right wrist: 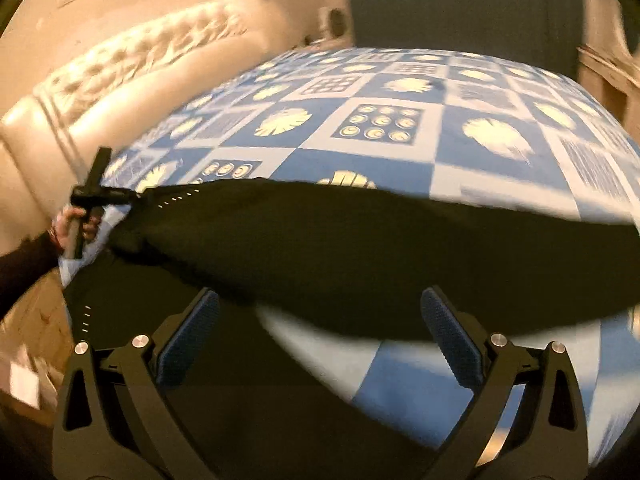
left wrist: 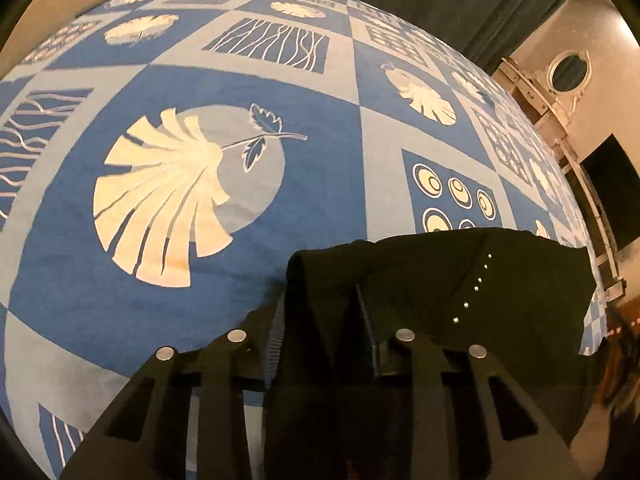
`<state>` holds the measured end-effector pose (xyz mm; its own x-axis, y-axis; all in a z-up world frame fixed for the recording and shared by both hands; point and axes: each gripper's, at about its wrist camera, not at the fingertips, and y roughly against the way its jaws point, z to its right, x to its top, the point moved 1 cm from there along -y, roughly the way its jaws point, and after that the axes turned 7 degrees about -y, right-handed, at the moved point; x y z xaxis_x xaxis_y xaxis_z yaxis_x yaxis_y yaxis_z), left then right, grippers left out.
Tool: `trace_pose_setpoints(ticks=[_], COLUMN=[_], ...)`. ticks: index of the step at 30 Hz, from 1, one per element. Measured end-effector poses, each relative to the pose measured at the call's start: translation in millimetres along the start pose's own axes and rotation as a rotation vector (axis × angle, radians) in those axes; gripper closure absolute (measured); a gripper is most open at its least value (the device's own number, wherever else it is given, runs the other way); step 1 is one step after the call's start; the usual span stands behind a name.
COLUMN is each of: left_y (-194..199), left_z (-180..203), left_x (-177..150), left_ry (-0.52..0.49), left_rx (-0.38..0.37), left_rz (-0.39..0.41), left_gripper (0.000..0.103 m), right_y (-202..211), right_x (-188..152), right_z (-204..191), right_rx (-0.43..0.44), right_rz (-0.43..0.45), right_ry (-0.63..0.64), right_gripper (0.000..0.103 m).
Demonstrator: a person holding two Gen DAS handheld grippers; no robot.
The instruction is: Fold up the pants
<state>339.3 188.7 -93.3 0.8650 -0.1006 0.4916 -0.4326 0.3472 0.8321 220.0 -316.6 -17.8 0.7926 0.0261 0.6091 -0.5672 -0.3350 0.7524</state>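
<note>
Black pants [left wrist: 500, 280] with a row of small white studs lie on the bed's blue patterned cover [left wrist: 200, 280]. My left gripper [left wrist: 320, 300] is shut on a bunched edge of the pants, with fabric filling the gap between its fingers. In the right wrist view the pants [right wrist: 360, 248] stretch across the bed, and the left gripper [right wrist: 134, 197] holds their far-left end, gripped by a person's hand [right wrist: 74, 224]. My right gripper [right wrist: 320, 294] stands open over the pants' near edge, its blue pads [right wrist: 452, 340] bare. This view is blurred.
A cream tufted headboard [right wrist: 140, 60] stands left of the bed in the right wrist view. Dark curtains [right wrist: 460, 0] hang behind. In the left wrist view, white furniture with an oval mirror [left wrist: 568, 70] and a dark screen [left wrist: 612, 188] stand past the bed's right edge.
</note>
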Motion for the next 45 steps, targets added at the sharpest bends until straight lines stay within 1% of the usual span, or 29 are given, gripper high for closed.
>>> trace_pose_setpoints(ticks=[1,4,5,6,8,9,11,12,13,14,16,17,18,19,20,21,22,23,24,26,28,30,33,36,38,41,42,44,45], left_y=[2,4,0,-5,-9,-9,-10,-10,-11,-11,-14,-14,-14,-13,-13,-10,-7,-5,1,10,26,48,84,117,132,138,135,125,124], left_z=[4,12,11,9,5,4,1,1,1,2,8,10,11,10,7,3,-1,-3,-3,2,10,17,27,36,41,42,41,32,27], left_x=[1,2,3,3,3,4,6,6,6,6,6,6,7,8,9,9,9,9,8,7,5,1,-11,-37,-61,-99,-118,-152,-166], left_ry=[-0.009,-0.056,-0.062,-0.065,-0.077,-0.077,-0.066,-0.061,-0.060,-0.062,-0.089,-0.103,-0.110,-0.101,-0.079,-0.043,-0.008,0.009,0.019,0.013,0.010,0.008,0.001,0.000,0.000,-0.009,-0.001,0.045,0.072], left_rx=[0.007,0.024,0.034,0.042,0.027,0.019,0.009,0.007,0.010,0.013,0.038,0.051,0.054,0.044,0.028,0.000,-0.048,-0.066,-0.080,-0.073,-0.092,-0.131,-0.169,-0.200,-0.210,-0.166,-0.143,-0.125,-0.116], left_rz=[0.010,0.026,0.015,-0.004,-0.004,-0.001,0.004,0.010,0.018,0.023,0.034,0.033,0.034,0.035,0.038,0.047,0.061,0.074,0.100,0.120,0.158,0.206,0.266,0.289,0.275,0.219,0.175,0.075,0.054], left_gripper=[0.070,0.070,0.070,0.070,0.070,0.070,0.070,0.068,0.067,0.066,0.065,0.065,0.067,0.069,0.070,0.076,0.080,0.080,0.080,0.080,0.080,0.080,0.080,0.079,0.077,0.074,0.074,0.074,0.074], right_y=[-12,-54,-69,-83,-109,-125,-145,-151,-156,-160,-163,-160,-156,-149,-143,-135,-121,-111,-98,-66,-38,-7,25,44,47,43,41,38,41], right_x=[12,49,60,68,81,86,88,87,87,85,85,86,85,82,80,78,76,76,74,65,50,23,-19,-67,-98,-135,-143,-156,-161], right_z=[6,17,19,20,20,19,17,14,11,11,17,18,17,14,10,5,-1,-5,-10,-24,-38,-58,-76,-88,-89,-84,-83,-79,-79], right_rx=[-0.004,-0.070,-0.097,-0.112,-0.130,-0.130,-0.123,-0.125,-0.140,-0.133,-0.078,-0.073,-0.070,-0.088,-0.098,-0.109,-0.119,-0.126,-0.130,-0.143,-0.162,-0.207,-0.231,-0.258,-0.239,-0.208,-0.198,-0.161,-0.146], right_rz=[-0.037,-0.140,-0.175,-0.205,-0.273,-0.318,-0.373,-0.387,-0.389,-0.396,-0.421,-0.408,-0.399,-0.373,-0.354,-0.328,-0.281,-0.245,-0.205,-0.113,-0.043,0.028,0.086,0.096,0.058,-0.015,-0.038,-0.073,-0.078], right_ry=[0.026,0.139,0.183,0.221,0.275,0.296,0.341,0.367,0.393,0.400,0.319,0.301,0.300,0.319,0.333,0.347,0.357,0.362,0.365,0.382,0.402,0.456,0.476,0.497,0.464,0.405,0.391,0.315,0.274], right_gripper=[0.002,0.002,0.002,0.005,0.034,0.053,0.054,0.047,0.034,0.034,0.062,0.071,0.088,0.090,0.091,0.093,0.093,0.093,0.093,0.093,0.093,0.093,0.093,0.093,0.093,0.092,0.089,0.075,0.060])
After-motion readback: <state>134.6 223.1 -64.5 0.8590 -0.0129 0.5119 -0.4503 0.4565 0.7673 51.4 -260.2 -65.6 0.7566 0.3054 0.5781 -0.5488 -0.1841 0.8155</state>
